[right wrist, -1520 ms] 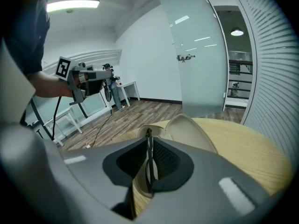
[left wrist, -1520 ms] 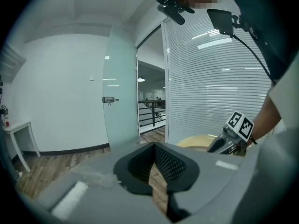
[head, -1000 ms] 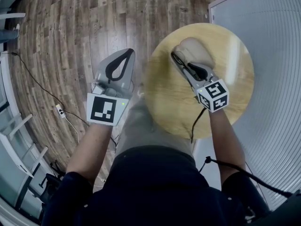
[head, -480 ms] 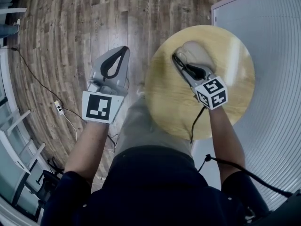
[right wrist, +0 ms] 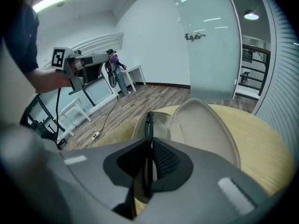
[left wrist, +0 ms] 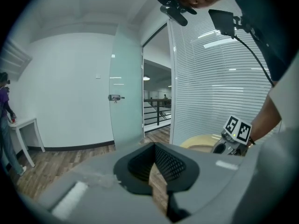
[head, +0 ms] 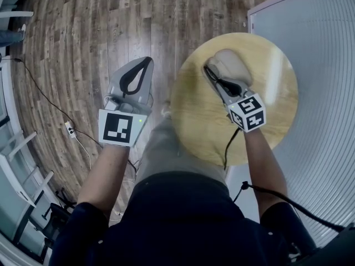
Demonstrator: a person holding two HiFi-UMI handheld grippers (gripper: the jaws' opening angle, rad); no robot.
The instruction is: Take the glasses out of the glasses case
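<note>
An open beige glasses case (head: 230, 64) lies on the round wooden table (head: 205, 126). My right gripper (head: 209, 70) hovers over the case, shut on the black glasses (head: 221, 81). In the right gripper view the glasses (right wrist: 149, 122) stand edge-on between the jaws, in front of the case's lower half, with the raised lid (right wrist: 205, 125) to the right. My left gripper (head: 147, 61) hangs over the wooden floor left of the table, its jaws shut with nothing between them. The left gripper view shows its tips (left wrist: 153, 144) meeting, with the right gripper (left wrist: 231, 139) far off.
A white slatted wall (head: 321, 65) runs close along the table's right side. A cable (head: 50, 101) and a power strip (head: 70, 129) lie on the floor at left, near white furniture legs (head: 22, 148). A glass door (left wrist: 126, 92) and a person (left wrist: 4, 111) are beyond.
Hardly anything differs. Both grippers keep about the same places, and the right one stays shut on the glasses over the case.
</note>
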